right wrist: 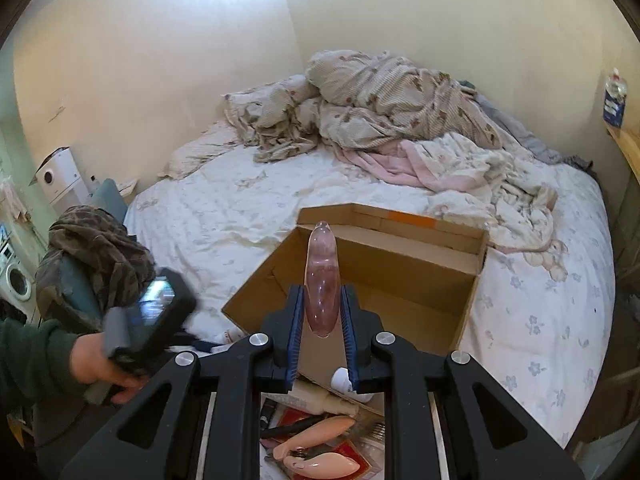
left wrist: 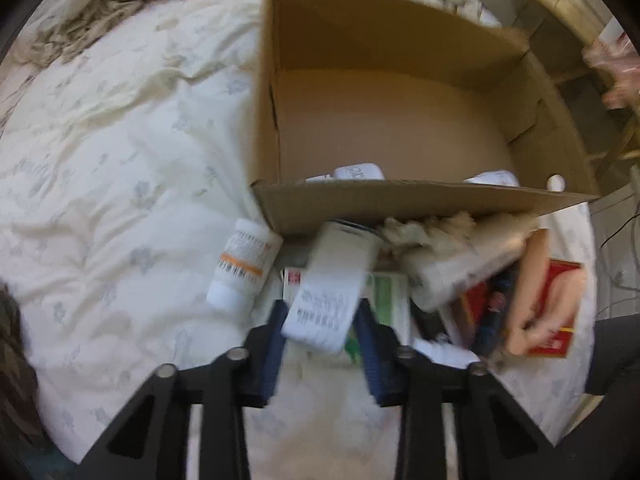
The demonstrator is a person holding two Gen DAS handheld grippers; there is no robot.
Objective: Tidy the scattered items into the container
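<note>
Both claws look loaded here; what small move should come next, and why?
Probably carry the right claw forward and release inside the cardboard box. It is clamped on a clear pink object already poised above the box's open top, while the left claw, gripping a white packet, sits short of the box's near wall.

Home bedroom. Bed (right wrist: 240, 216) with white floral sheet fills room corner; rumpled quilts (right wrist: 384, 96) and pink blanket (right wrist: 404, 164) heaped at far end against cream walls (right wrist: 160, 60). Washing machine (right wrist: 16, 280) at left edge, white appliance (right wrist: 58, 180) beside it. Wooden shelf (right wrist: 628, 144) on right wall. Cardboard box (right wrist: 400, 264) on bed, household clutter (left wrist: 440, 280) beside it.
</note>
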